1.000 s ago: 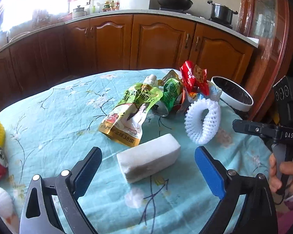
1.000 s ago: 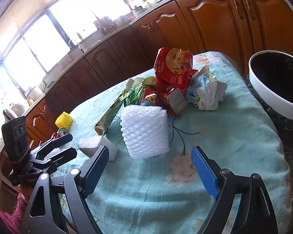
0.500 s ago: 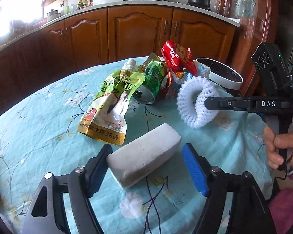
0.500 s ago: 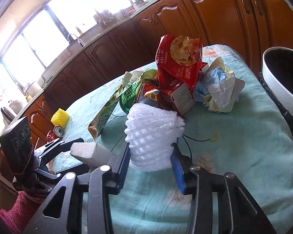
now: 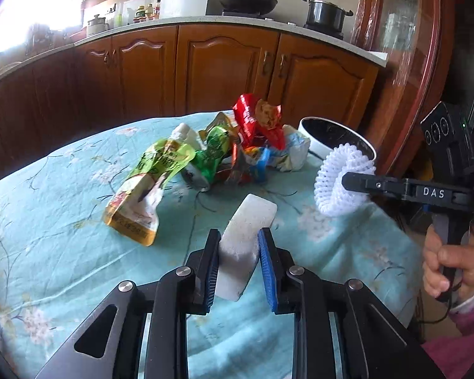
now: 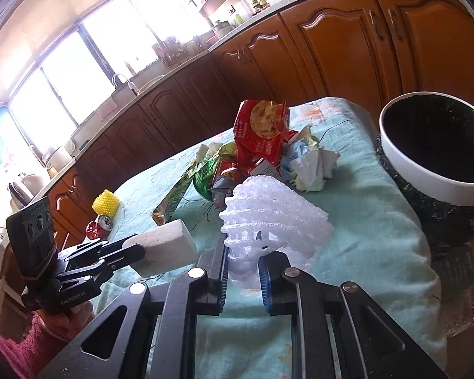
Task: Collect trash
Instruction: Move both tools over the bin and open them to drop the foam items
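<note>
A home kitchen: brown wood cupboards [image 5: 224, 72] w/ a counter ahead of the left gripper, a wok [image 5: 246, 0] & pot [image 5: 327, 15] up top, sink tap [image 6: 120, 79] by bright windows [image 6: 66, 88].

Cabinets: brown wooden base cabinets [image 5: 224, 72] with arched panel doors, running along the walls.
Worktop: pale speckled stone counter [image 5: 316, 36].
Stove area: black wok [image 5: 246, 0] and dark lidded pot [image 5: 327, 15].
Window: wide bright window [image 6: 88, 72] above a sink tap [image 6: 120, 79].
Table cover: turquoise flowered cloth [image 5: 53, 221].
Light: strong daylight, overexposed.
</note>
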{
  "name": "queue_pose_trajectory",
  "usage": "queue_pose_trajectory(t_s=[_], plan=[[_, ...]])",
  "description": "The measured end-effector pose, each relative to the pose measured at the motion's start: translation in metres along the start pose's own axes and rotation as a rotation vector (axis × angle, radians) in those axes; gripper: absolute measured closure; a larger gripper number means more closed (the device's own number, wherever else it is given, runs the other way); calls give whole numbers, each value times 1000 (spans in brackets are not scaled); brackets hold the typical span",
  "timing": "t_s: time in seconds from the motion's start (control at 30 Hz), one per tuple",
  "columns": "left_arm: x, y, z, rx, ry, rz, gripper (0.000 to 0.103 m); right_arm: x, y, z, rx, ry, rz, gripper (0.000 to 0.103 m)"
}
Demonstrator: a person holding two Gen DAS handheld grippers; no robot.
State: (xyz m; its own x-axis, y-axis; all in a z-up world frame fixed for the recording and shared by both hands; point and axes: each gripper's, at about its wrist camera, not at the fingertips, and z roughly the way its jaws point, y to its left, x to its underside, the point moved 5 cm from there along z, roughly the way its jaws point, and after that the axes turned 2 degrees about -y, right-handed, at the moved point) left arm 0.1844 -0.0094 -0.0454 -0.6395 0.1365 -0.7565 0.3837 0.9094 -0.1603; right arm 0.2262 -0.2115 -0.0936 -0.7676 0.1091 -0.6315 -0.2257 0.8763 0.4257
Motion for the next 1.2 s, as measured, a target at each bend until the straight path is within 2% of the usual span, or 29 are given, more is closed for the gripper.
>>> queue_pose_trajectory(t_s=[0.1,0.3,0.67,0.9,1.2], plan=[[-9,-21,6,21,-30,-6,80,-6,-10,-13,16,-31,15,86],[-27,-53,35,64,-36,-46,80,-18,-39,-38,63,-76,44,86],[-66,-108,96,90,-29,-14,80,-41,-95,-64,124,-129,108,86],[-93,-130,139,94,-12,-2,79,-62,-128,-67,148,-142,133,85],[-133,-151,202,78,22,10,79,-94,-177,-51,171,-115,166,83]])
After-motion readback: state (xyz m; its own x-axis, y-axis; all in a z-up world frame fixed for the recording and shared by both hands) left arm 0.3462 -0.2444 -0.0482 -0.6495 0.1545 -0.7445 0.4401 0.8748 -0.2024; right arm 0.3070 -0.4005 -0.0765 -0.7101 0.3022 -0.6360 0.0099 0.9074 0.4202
